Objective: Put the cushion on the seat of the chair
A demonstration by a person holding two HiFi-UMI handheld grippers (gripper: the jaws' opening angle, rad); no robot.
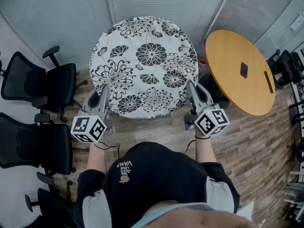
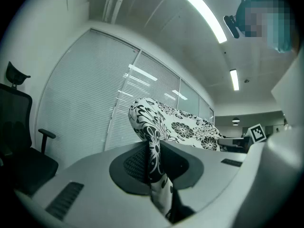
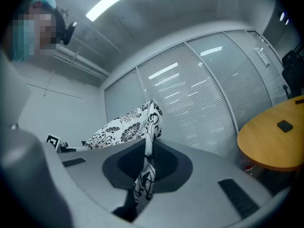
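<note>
Dark-shirted torso (image 1: 156,175) at bottom centre, left gripper (image 1: 103,95) lower left, jaws clamped on near edge of round floral cushion (image 1: 145,63), right gripper (image 1: 192,90) lower right, jaws pinching same edge, cushion held up mid-frame, black office chairs (image 1: 45,87) along left edge, round wooden surface (image 1: 237,72) upper right.

Head view: cushion (image 1: 145,65) hides whatever's beneath it. Office chairs (image 1: 47,87) cut off at left edge. Small black item (image 1: 244,70) on bench (image 1: 232,91): too small to ID. Gripper views: left claw (image 2: 154,175) & right claw (image 3: 145,170) block cushion's lower part.
</note>
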